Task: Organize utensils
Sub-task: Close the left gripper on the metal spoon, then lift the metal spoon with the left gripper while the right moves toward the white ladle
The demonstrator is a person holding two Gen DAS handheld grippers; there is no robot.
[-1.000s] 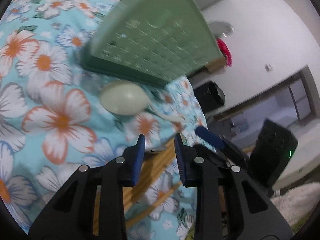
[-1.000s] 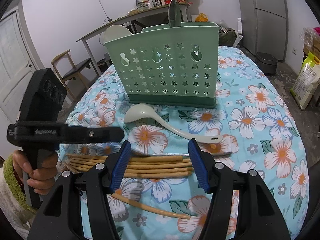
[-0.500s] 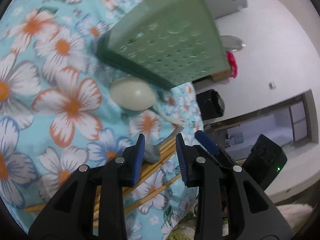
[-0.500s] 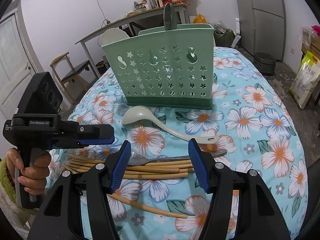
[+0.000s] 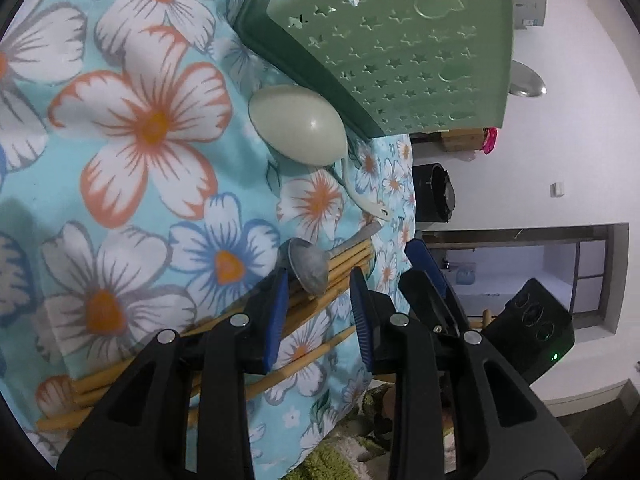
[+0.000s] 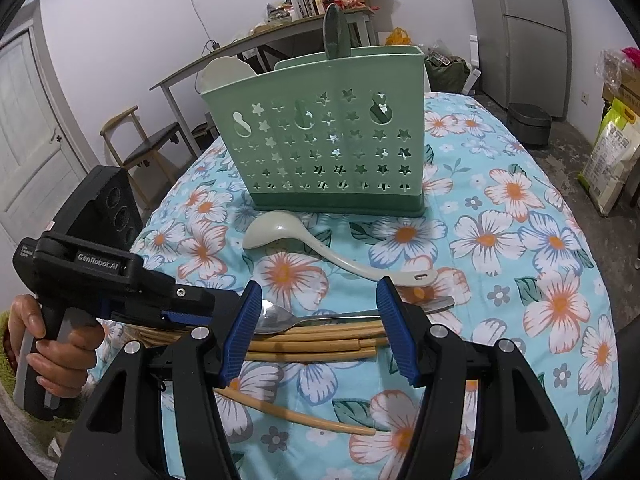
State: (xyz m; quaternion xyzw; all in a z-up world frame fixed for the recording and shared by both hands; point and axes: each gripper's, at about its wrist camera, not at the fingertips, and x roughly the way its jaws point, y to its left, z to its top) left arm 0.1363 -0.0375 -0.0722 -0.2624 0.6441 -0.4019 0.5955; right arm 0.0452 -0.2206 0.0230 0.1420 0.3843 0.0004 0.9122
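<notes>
I bring my left gripper (image 5: 318,312), jaws partly open and empty, down over the metal spoon (image 5: 310,266) lying on the chopsticks (image 6: 316,340); I should pinch the neck squarely. My right gripper (image 6: 320,328) hovers wide, empty. Beyond lie the ladle (image 6: 272,234) and green caddy (image 6: 320,144).

So the left wrist camera sits low and close over the flowered tablecloth (image 5: 152,128), rolled sideways so the room looks tipped over, looking along the chopsticks (image 5: 320,280) at the metal spoon (image 5: 310,266) with the green holder (image 5: 400,48) looming above. The right wrist camera is further back and higher, level, facing the holder (image 6: 332,148) head on with the room behind. Both views share the ladle (image 6: 280,234), spoon, chopsticks and holder, and each catches the other gripper.
</notes>
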